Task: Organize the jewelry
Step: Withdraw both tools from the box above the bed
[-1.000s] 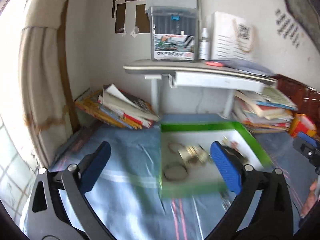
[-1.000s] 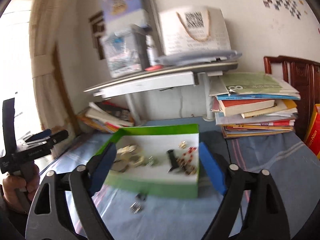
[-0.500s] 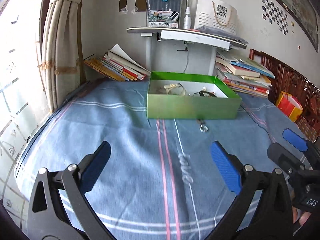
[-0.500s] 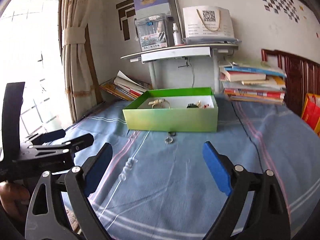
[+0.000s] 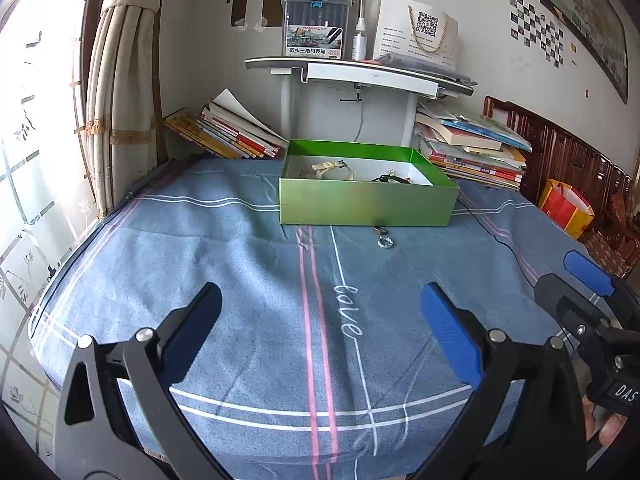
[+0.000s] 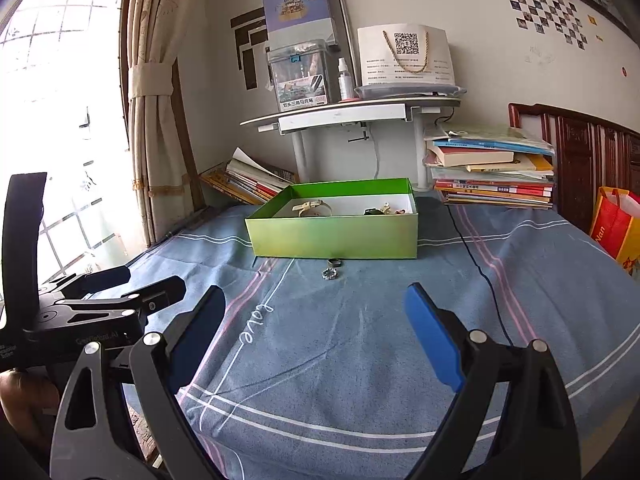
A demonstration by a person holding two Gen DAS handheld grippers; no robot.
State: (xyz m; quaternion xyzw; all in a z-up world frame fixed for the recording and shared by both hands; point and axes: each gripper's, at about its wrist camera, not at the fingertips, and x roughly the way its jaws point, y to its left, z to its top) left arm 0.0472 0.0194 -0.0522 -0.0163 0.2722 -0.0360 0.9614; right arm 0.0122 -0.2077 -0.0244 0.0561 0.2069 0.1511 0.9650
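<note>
A green box (image 5: 368,204) (image 6: 336,236) stands on the blue bedspread, holding a beige strap piece (image 5: 332,169) (image 6: 310,206) and dark and small jewelry pieces (image 5: 390,178) (image 6: 386,209). Two rings lie on the cloth just in front of the box: a dark one (image 5: 380,231) (image 6: 334,262) and a silvery one (image 5: 385,243) (image 6: 330,275). My left gripper (image 5: 320,320) is open and empty, well short of the rings. My right gripper (image 6: 314,320) is open too, with nothing between its pads, equally far back.
Behind the box stands a small white desk (image 5: 360,70) with boxes and a paper bag. Book stacks (image 5: 468,148) (image 5: 228,132) flank it. A thin black cable (image 6: 476,264) runs across the bedspread right of the box. A curtain (image 6: 156,80) and window lie to the left.
Both grippers have pulled back from the green box, which now looks smaller and farther away. The two rings on the cloth have come into view in front of it. Both stay open.
</note>
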